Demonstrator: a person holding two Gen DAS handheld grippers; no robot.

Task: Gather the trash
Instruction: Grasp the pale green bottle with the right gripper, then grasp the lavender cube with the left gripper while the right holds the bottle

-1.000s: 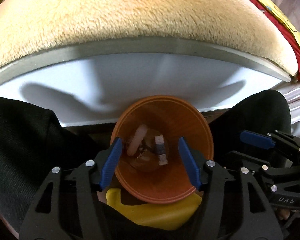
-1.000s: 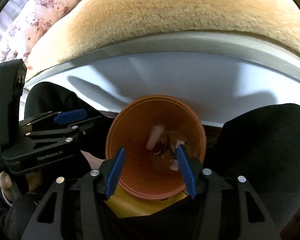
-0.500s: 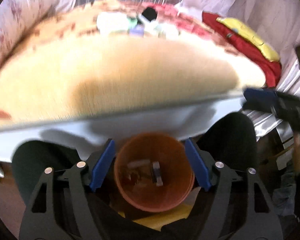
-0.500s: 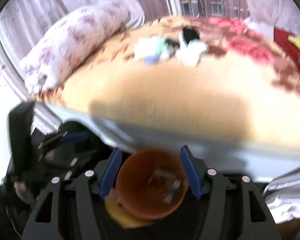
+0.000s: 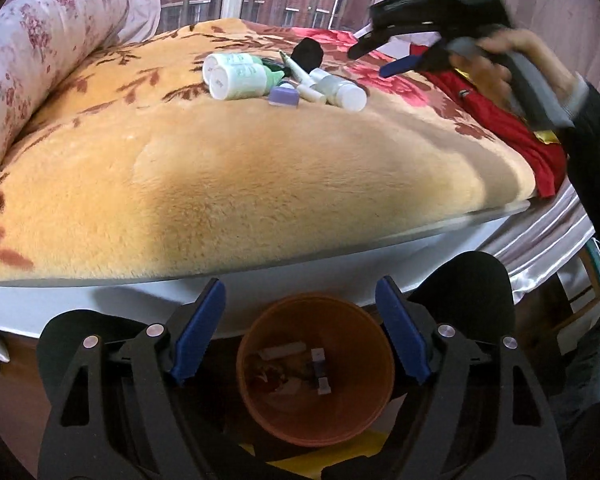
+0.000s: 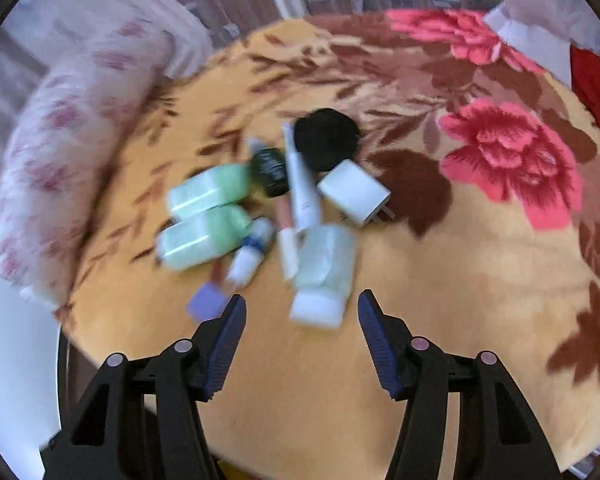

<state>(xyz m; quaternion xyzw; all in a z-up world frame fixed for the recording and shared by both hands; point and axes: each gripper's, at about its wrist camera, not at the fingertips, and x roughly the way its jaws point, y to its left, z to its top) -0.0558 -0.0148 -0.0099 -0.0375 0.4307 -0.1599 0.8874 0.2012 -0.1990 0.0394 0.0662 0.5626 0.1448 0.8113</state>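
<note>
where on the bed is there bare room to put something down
The wide bare stretch of blanket between the bottle pile and the near bed edge is free, and so is the strip between the pile and the floral pillow. The pile itself is crowded.

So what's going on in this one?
A person is clearing a pile of bottles and tubes off a floral blanket into an orange bin by the bed. The left gripper hangs empty above the bin, which holds a few scraps. The right gripper, empty with its jaws apart, is over the pile, nearest the pale green bottle.
</note>
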